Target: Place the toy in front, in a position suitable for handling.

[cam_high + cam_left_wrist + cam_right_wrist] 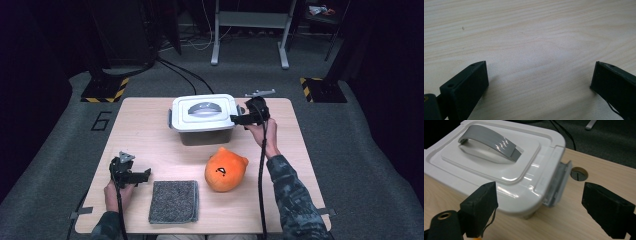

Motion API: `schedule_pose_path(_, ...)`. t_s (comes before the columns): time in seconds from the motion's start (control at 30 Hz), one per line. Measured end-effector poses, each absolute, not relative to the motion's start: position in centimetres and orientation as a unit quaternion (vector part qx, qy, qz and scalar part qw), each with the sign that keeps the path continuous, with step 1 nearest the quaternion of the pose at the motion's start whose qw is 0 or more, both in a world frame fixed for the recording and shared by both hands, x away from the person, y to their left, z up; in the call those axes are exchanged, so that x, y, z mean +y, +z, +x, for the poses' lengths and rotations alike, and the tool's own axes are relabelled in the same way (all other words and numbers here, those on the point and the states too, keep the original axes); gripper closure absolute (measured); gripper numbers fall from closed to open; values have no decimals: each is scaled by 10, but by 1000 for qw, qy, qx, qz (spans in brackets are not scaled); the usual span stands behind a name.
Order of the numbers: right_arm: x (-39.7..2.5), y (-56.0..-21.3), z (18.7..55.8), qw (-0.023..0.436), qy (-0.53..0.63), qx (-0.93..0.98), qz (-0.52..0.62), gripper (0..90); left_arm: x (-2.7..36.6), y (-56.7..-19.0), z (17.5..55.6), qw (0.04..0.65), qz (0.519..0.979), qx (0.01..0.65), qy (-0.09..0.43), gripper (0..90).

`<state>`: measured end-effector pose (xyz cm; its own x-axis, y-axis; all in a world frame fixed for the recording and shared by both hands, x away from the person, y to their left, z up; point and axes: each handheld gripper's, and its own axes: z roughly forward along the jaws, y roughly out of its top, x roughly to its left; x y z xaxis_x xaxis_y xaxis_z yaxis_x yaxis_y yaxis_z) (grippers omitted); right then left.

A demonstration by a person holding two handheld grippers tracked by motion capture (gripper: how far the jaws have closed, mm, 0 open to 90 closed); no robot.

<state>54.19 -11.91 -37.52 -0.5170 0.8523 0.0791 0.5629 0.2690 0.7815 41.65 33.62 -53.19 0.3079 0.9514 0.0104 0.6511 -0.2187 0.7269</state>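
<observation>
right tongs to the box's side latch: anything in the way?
Nothing visible. The right tongs are open, their jaws to either side of the grey side latch on the white lidded box, with bare table between. The orange plush sits nearer the person, off that path.

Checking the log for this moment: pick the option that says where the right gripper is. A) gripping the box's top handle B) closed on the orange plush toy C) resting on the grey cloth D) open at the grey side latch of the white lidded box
D: the right gripper stands open, jaws either side of the grey latch on the white box, not clamped on it.
</observation>
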Motion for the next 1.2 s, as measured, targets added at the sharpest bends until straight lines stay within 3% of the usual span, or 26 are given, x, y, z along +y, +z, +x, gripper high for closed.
schedule_pose_path(0.17,-156,-383,512,211,385,768,466,132,336,-532,417,321,740,541,237,6)
schedule_pose_path(0.53,-228,-455,460,209,358,740,529,132,336,-532,417,321,741,541,237,6)
schedule_pose_path(0.87,-254,-509,435,229,325,728,559,106,335,-532,418,320,737,547,237,6)
schedule_pose_path(1.2,-262,-526,430,230,335,713,571,105,340,-517,429,298,743,565,202,34)
